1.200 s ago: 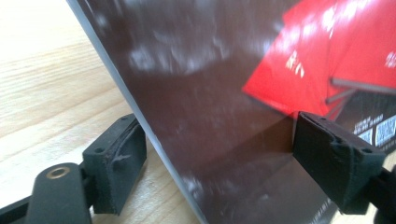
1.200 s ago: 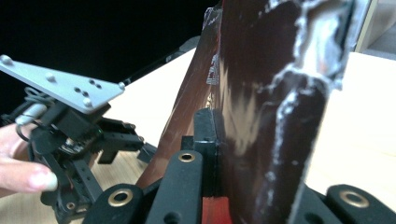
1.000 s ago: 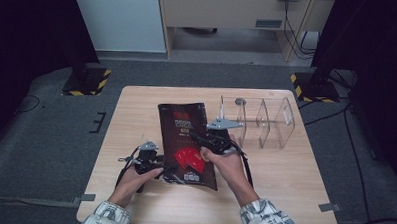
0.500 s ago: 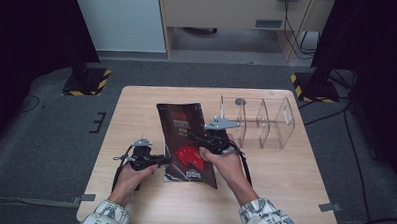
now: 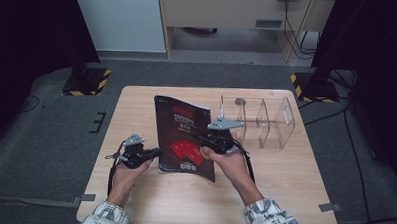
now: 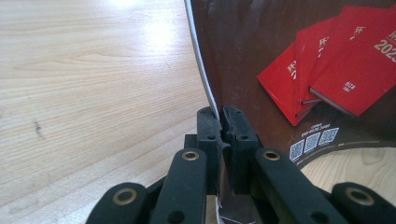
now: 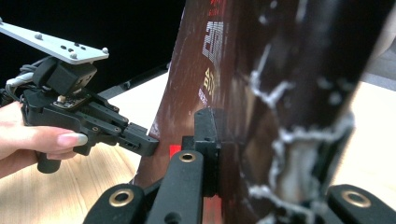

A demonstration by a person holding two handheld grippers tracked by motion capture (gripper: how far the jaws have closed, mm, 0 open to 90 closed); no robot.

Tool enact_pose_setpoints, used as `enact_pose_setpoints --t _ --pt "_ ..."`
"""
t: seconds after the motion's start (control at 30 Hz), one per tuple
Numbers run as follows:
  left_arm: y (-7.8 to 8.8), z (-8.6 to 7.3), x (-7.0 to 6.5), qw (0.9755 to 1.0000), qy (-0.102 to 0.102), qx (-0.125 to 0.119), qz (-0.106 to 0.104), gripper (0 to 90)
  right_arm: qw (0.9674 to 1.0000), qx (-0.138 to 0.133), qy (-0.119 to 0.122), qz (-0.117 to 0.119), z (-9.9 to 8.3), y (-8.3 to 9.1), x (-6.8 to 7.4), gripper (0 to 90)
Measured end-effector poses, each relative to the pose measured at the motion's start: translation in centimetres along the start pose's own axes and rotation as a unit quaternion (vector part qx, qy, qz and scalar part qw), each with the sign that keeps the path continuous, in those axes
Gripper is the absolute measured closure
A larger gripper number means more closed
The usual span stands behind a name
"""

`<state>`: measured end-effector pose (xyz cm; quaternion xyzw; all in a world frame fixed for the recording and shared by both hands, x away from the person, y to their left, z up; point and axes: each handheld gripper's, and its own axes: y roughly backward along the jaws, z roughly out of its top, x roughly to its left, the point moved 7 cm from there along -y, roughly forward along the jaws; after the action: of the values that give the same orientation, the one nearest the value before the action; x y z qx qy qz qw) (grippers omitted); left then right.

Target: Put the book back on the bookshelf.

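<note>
Dark booklet [image 5: 184, 136] with red books printed on its cover, lifted off the wooden table [image 5: 283, 195] near its middle and pinched from both sides. Left gripper [image 5: 156, 151] just closed, jaws clamped on the booklet's left edge near the bottom. Right gripper [image 5: 194, 137] clamped on the right edge, just beside the clear divided box [image 5: 266, 122].

The left gripper [image 5: 155, 151] has just closed its fingers [image 6: 209, 130] onto the near left edge of the dark booklet [image 5: 183, 134], where a second ago they stood open beside it. That edge has come up off the table [image 5: 136, 110], so the booklet now stands more steeply.
</note>
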<state>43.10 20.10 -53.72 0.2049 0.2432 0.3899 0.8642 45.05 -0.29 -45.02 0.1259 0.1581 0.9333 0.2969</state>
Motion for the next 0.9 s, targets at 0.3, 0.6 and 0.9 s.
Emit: enact_pose_setpoints --t 0.3,0.6,0.9 --pt "0.1 0.2 -0.3 0.9998 -0.015 -0.009 0.003 86.3 0.9998 -0.013 0.007 0.011 1.0 0.6 0.0 80.9" --pt "0.5 0.6 -0.6 0.9993 -0.029 -0.022 0.006 86.9 0.9995 -0.026 0.007 0.014 2.1 1.1 0.1 72.3" --pt "0.6 0.6 -0.7 0.9991 -0.035 -0.024 0.004 87.2 0.9995 -0.027 0.011 0.015 2.9 1.4 0.4 58.1"
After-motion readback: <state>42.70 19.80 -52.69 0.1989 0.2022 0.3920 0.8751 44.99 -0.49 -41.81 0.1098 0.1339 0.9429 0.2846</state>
